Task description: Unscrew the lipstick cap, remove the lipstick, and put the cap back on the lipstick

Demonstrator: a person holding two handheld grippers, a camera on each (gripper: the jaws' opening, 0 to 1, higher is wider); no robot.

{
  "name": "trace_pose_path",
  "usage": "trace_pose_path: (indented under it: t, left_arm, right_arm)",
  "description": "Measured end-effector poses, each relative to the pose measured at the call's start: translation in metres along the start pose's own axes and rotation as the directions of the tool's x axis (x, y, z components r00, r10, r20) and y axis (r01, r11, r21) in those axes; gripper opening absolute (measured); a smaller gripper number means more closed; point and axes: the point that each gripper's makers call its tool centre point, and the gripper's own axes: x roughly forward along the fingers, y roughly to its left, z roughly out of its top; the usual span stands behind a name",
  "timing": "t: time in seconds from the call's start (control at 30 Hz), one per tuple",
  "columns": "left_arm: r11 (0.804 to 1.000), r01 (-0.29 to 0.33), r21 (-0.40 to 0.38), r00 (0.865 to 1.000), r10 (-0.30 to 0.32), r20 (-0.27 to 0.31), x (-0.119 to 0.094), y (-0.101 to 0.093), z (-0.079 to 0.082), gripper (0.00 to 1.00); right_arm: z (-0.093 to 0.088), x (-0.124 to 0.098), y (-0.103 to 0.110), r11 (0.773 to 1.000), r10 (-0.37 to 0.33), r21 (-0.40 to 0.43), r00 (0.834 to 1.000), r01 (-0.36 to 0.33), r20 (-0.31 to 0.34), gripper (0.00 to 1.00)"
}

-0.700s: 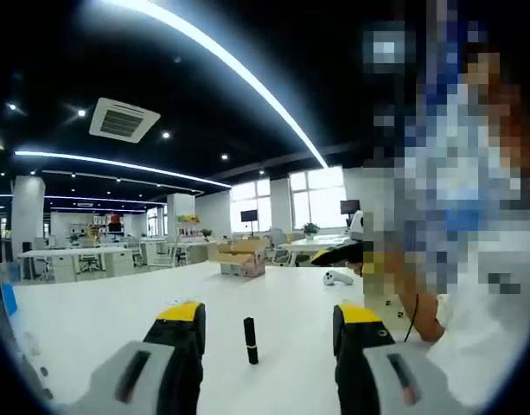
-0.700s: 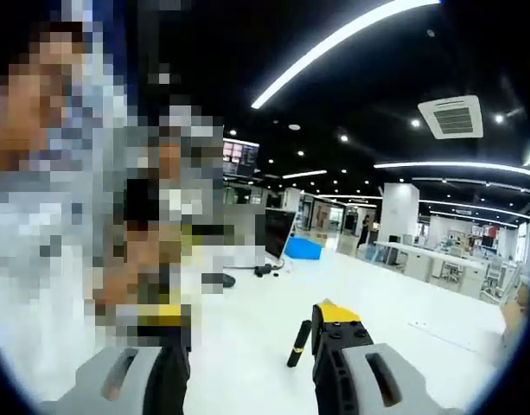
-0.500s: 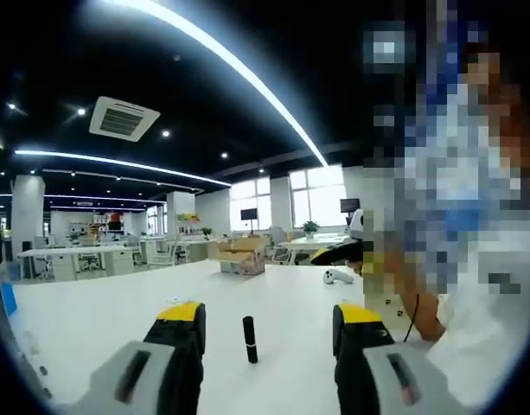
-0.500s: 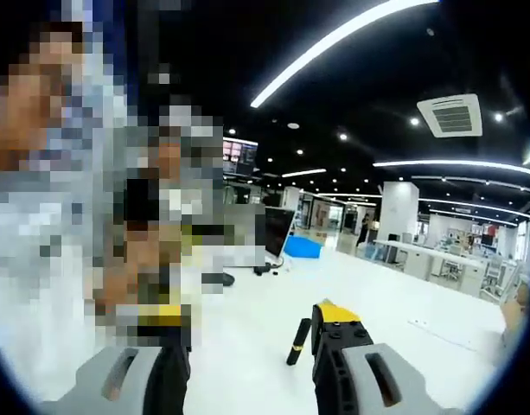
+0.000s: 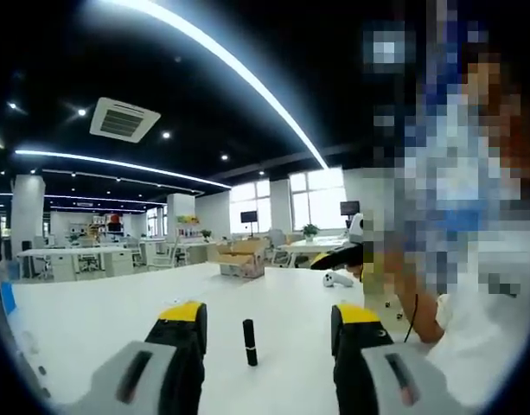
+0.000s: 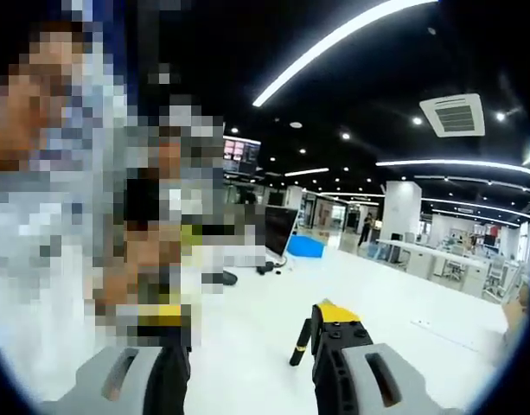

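A black lipstick tube (image 5: 249, 341) stands upright on the white table (image 5: 92, 316), a little ahead of my left gripper (image 5: 269, 324), between the lines of its open jaws and nearer the left one. In the right gripper view the same lipstick (image 6: 301, 343) leans in the picture, with a yellowish band at its lower end, just left of the right jaw. My right gripper (image 6: 252, 320) is open too, with nothing between its jaws. Both sets of fingers are grey with yellow tips.
A person in white sits close by, at the right of the left gripper view and the left of the right gripper view. A cardboard box (image 5: 243, 258) and a white controller (image 5: 337, 277) lie farther back. A blue box (image 6: 303, 247) and dark cables (image 6: 269, 269) lie beyond.
Nothing has been touched. Both views have shifted only very slightly with the hands; the lipstick stands as before.
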Motion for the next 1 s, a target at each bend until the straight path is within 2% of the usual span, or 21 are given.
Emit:
trace_pose_path:
  t: [0.33,0.63,0.73,0.83,1.0]
  left_arm:
    - [1.0,0.004,0.007,1.0,-0.004,-0.011,0.002,-0.002,-0.002,0.59]
    - [1.0,0.011,-0.022,0.999,-0.01,0.053,-0.007,0.002,0.008,0.59]
    - [1.0,0.006,-0.017,0.999,-0.006,0.039,-0.004,0.003,0.004,0.59]
    - [1.0,-0.002,-0.011,1.0,0.003,0.024,0.0,0.006,-0.001,0.6]
    - [1.0,0.002,-0.026,0.999,-0.001,0.04,0.002,0.007,0.0,0.63]
  right_arm:
    - [0.0,-0.003,-0.002,1.0,-0.009,-0.002,1.0,0.009,0.0,0.53]
    - [0.001,-0.004,0.004,1.0,0.009,-0.01,1.0,-0.009,-0.003,0.53]
    - [0.004,-0.006,-0.001,1.0,-0.002,0.001,1.0,0.002,0.018,0.52]
    - [0.001,-0.005,-0.004,1.0,-0.009,0.013,1.0,0.008,0.013,0.52]
    - [-0.002,-0.002,-0.009,1.0,-0.011,0.021,1.0,0.011,0.01,0.52]
